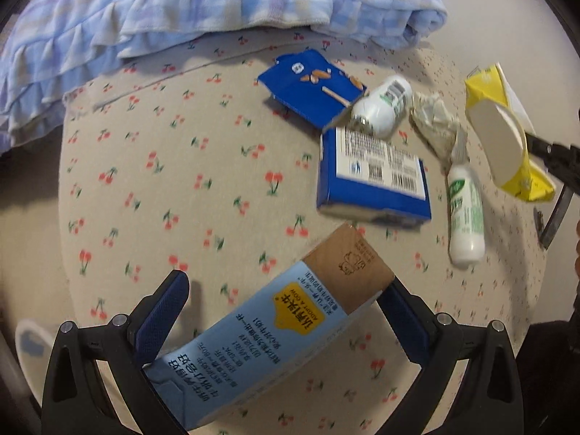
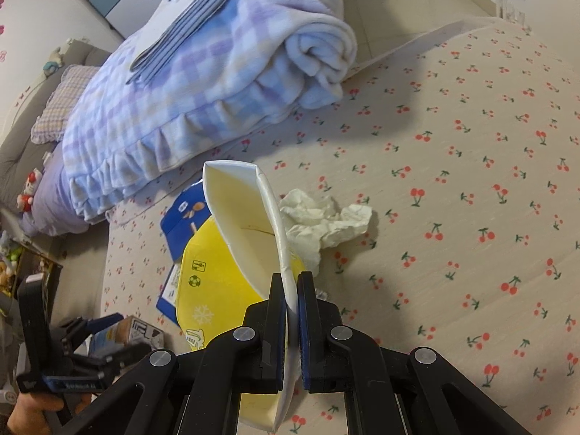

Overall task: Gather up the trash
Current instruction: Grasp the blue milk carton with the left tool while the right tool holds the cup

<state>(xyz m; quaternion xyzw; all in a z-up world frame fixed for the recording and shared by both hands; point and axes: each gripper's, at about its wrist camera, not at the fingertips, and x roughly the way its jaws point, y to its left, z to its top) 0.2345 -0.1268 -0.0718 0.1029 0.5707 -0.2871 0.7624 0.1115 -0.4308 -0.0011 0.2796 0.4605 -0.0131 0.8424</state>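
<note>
**Trash scattered on cherry-print bed**

Folded blanket (image 1: pixel 145 7) is lying at the bedsheet's (image 1: pixel 163 181) far end. Blue box (image 1: pixel 373 177), torn blue carton (image 1: pixel 308 87), two white bottles (image 1: pixel 465 214), crumpled tissue (image 2: pixel 326 221) are crowding ahead. Left gripper (image 1: pixel 286 308) is standing open around the milk carton (image 1: pixel 275 333). Right gripper (image 2: pixel 290 290) is clamping the yellow cup (image 2: pixel 232 250).

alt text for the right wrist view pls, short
The right tongs are shut on the rim of a yellow paper cup, held above a cherry-print bedsheet. A crumpled tissue lies just beyond it, and a folded plaid blanket behind.
</note>
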